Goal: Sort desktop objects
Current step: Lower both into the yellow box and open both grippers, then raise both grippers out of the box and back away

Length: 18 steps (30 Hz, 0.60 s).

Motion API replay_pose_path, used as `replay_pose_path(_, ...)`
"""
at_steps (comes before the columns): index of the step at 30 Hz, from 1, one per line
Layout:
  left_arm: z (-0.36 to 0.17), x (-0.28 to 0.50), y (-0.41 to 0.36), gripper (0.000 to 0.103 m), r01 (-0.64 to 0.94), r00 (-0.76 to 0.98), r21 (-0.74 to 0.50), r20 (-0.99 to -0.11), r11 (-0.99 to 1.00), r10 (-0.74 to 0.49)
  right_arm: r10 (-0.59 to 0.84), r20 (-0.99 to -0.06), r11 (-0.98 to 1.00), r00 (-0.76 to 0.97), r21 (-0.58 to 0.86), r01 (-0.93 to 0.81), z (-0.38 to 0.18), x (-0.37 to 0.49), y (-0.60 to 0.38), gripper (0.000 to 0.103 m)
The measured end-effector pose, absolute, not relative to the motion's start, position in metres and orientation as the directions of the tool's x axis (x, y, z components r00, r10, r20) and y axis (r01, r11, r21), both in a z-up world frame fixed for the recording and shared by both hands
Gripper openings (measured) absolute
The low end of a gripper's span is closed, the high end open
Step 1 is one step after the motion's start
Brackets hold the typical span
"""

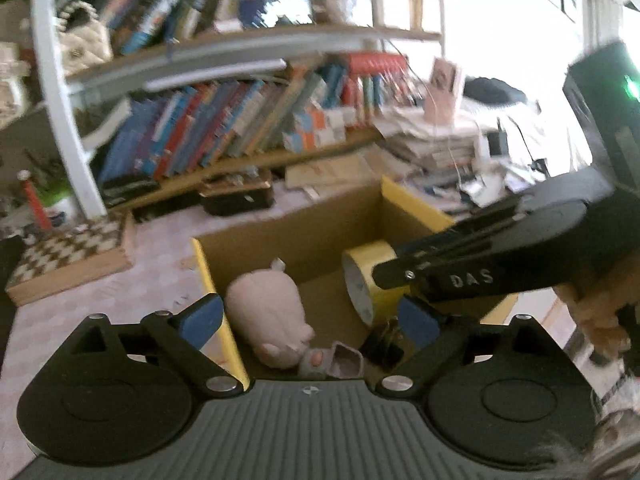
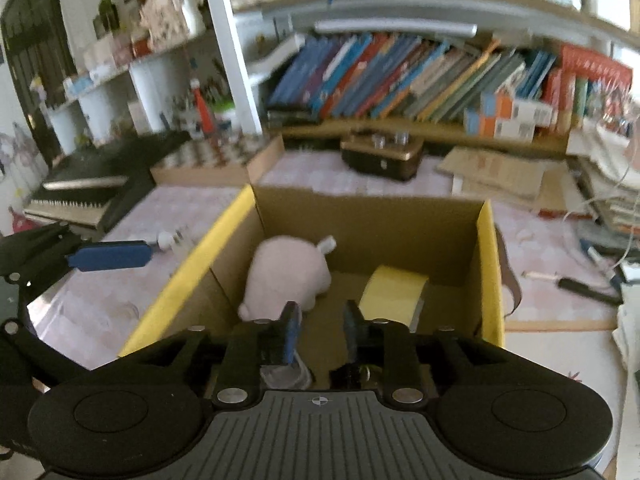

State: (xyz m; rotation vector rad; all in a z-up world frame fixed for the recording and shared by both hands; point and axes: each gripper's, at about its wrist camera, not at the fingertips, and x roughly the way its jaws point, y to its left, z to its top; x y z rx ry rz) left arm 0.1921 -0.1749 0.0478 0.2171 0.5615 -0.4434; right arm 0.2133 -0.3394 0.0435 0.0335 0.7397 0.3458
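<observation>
Both tools over the cardboard box point(image 2: 490, 264) on the table: left tool point(image 1: 310, 318) wide open, empty; right tool point(image 2: 320, 330) half-open, empty. Pink plush point(image 2: 286, 276) and tape roll point(image 2: 394, 290) inside. Lift straight up, clear the box walls.

The right gripper point(image 2: 319, 334) hangs over the cardboard box point(image 2: 490, 280), partly open, with a pink plush toy point(image 2: 286, 276) and yellow tape roll point(image 2: 394, 292) inside.

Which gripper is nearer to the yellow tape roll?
Right. The right gripper is over the box, just before the tape roll. The left gripper straddles the box's left wall, farther off.
</observation>
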Motion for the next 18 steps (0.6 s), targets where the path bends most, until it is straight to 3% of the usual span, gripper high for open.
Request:
replay_pose_path(8, 0.065, 0.161, -0.145, 0.103, 0.324, 0.840, 0.045, -0.473, 0.945, -0.265, 0.232, -0.529, 0.973, 0.816, 0.115, -0.202, 0.062, 0.176, -0.343, 0.050)
replay_pose_path(18, 0.064, 0.130, -0.107, 0.103, 0.237, 0.880, -0.011, -0.420, 0.971, -0.220, 0.091, -0.453, 0.994, 0.887, 0.102, -0.050, 0.059, 0.125, -0.338, 0.059)
